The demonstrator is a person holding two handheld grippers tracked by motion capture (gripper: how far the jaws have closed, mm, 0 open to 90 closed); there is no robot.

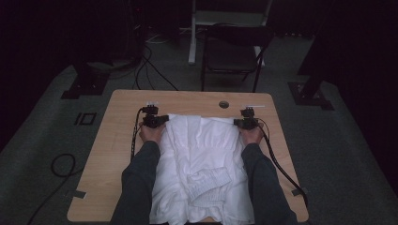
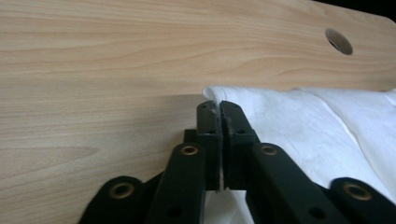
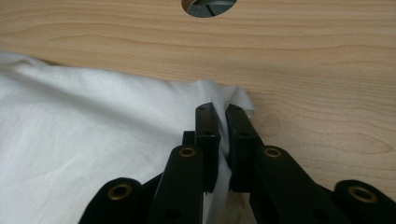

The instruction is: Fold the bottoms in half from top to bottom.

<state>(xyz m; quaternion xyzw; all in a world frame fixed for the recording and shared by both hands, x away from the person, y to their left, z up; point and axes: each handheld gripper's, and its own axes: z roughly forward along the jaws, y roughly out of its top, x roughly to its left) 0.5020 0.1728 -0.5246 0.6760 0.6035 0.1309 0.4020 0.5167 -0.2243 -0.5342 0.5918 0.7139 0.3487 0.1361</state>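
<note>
A white garment [image 1: 202,164] lies spread on the wooden table [image 1: 122,112], reaching from mid-table to the near edge. My left gripper [image 1: 155,121] sits at the garment's far left corner. In the left gripper view the black jaws [image 2: 218,109] are pressed together with a thin edge of white cloth [image 2: 299,121] pinched between them. My right gripper [image 1: 246,123] is at the far right corner. In the right gripper view its jaws [image 3: 222,112] are clamped on a bunched fold of the garment [image 3: 93,121]. A hand holds each gripper.
A round cable hole [image 1: 224,104] is in the table near its far edge. A folding chair [image 1: 232,56] stands beyond the table. Cables [image 1: 277,164] trail from both grippers over the table, and more cables lie on the grey floor.
</note>
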